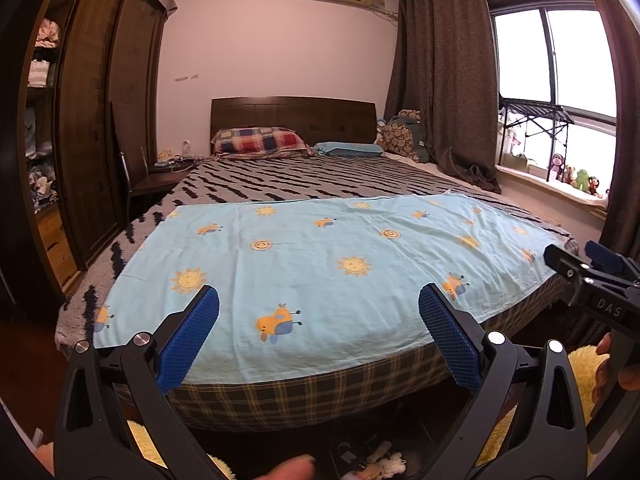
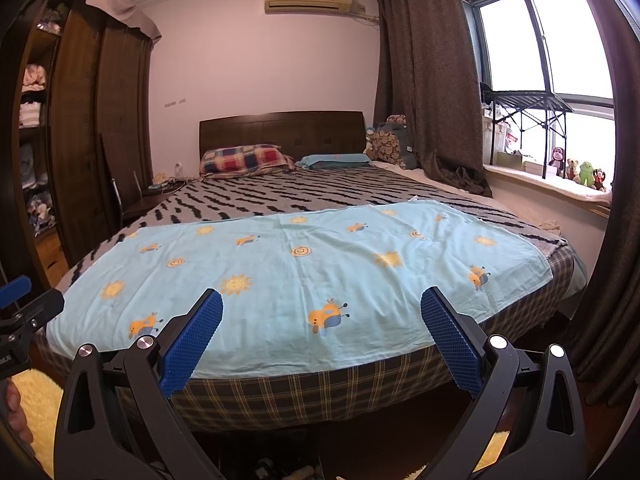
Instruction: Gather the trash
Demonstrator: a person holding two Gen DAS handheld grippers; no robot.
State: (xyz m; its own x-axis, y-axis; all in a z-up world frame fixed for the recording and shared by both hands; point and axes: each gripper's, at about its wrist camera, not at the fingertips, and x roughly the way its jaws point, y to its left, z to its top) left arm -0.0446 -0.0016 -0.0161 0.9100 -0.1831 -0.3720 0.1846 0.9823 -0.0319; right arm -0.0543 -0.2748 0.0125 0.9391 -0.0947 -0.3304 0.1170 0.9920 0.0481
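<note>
The left claw [image 1: 319, 312] is hanging in the air at the foot of a big bed [image 1: 304, 184]. Its two blue fingers [image 1: 188, 340] are standing wide apart, and nothing is sitting between them. The right claw [image 2: 321, 314] is hanging beside it, also wide open with nothing in its grip. In the left camera, the right claw [image 1: 588, 276] is peeking in at the far right edge, and a hand [image 1: 612, 364] is holding it.

Just ahead of both claws, a light blue sheet [image 1: 320, 272] with suns and little bugs on it is lying flat over the near end of the bed. Farther ahead, a gray and black striped blanket [image 2: 288, 196] is covering the rest. Far ahead, a checkered pillow [image 2: 244, 160] and a blue pillow [image 2: 336, 160] are lying against the dark wood headboard [image 2: 280, 128].

Down low, under the left claw, some small things [image 1: 380, 460] are lying on the dark floor by the bed's edge. They are too dim to tell if they are trash. I cannot find any clear trash on the bed.

To the left of the claws, a tall wood closet [image 1: 92, 120] is standing. To the right, brown curtains [image 2: 428, 80] are hanging by a bright window [image 2: 560, 48], and small stuffed toys [image 2: 580, 170] are sitting on the sill. A fluffy yellow rug [image 2: 32, 412] is lying on the floor near the claws.
</note>
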